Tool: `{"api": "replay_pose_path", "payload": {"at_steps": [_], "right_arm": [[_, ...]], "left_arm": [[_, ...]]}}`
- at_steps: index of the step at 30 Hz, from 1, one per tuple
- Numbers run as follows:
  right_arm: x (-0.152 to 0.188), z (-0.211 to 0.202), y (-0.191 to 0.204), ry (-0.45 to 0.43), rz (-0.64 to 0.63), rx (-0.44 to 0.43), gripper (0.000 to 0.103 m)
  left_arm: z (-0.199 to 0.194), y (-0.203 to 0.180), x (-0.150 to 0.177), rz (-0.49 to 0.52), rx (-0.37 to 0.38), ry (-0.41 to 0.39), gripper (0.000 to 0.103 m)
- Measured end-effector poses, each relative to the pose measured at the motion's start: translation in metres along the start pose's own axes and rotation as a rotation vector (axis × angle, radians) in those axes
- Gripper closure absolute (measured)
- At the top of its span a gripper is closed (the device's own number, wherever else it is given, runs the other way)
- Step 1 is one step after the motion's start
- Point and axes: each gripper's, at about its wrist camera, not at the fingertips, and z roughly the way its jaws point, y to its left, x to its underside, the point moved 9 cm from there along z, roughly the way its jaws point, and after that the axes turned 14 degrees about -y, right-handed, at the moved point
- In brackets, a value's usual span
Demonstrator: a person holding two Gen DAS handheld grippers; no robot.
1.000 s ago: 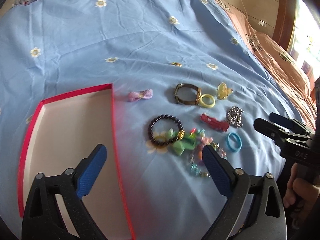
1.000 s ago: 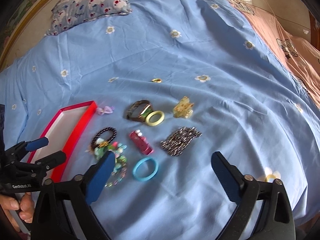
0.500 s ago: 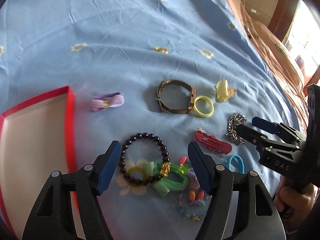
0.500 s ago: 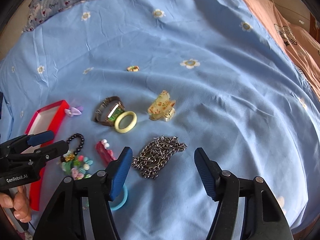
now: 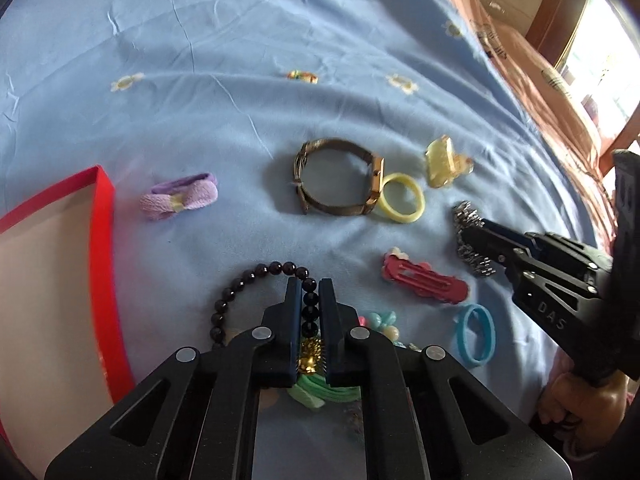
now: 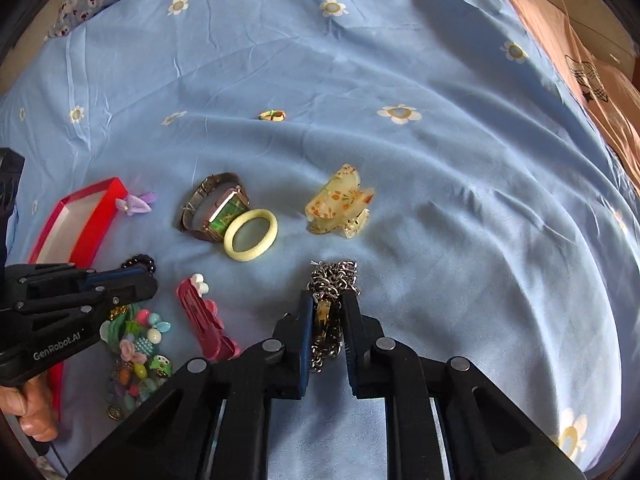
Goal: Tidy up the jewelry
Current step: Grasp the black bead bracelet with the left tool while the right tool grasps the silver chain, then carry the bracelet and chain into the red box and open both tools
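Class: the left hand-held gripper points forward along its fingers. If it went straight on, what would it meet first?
Beyond the black bead bracelet the left hand-held gripper already clamps, probably the watch; depth is uncertain.

Daylight fills both views, bright and soft. In the left wrist view it comes from a window (image 5: pixel 600 56) at the upper right, blown out to white glare. Folds in the blue sheet (image 6: pixel 400 160) cast gentle shadows (deepest along the right-hand creases). Both pictures bend strongly at the edges, with black corners from the fisheye lens. The middle is fairly sharp; the red box (image 5: pixel 102 240) edge and the nearest black plastic look smeared and soft.
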Motion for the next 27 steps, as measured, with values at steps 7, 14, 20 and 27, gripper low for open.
{"api": "replay_pose_path", "payload": {"at_steps": [7,14,20,27], "right_arm": [[-0.019,-0.025,0.001,-0.069,0.046,-0.028,0.092],[-0.045,-0.055,0.026,-0.141,0.054,-0.099,0.092],[-0.059,-0.069,0.063,-0.164,0.040,-0.180,0.092],[-0.064,-0.072,0.113,-0.163,0.010,-0.276,0.092]], "left_arm": [[-0.039,0.009,-0.015,-0.062,0.029,-0.085,0.096],[-0.084,0.024,-0.024,-0.130,0.046,-0.166,0.096],[-0.119,0.040,-0.026,-0.178,0.059,-0.224,0.096],[-0.144,0.075,-0.022,-0.222,0.014,-0.264,0.096]]}}
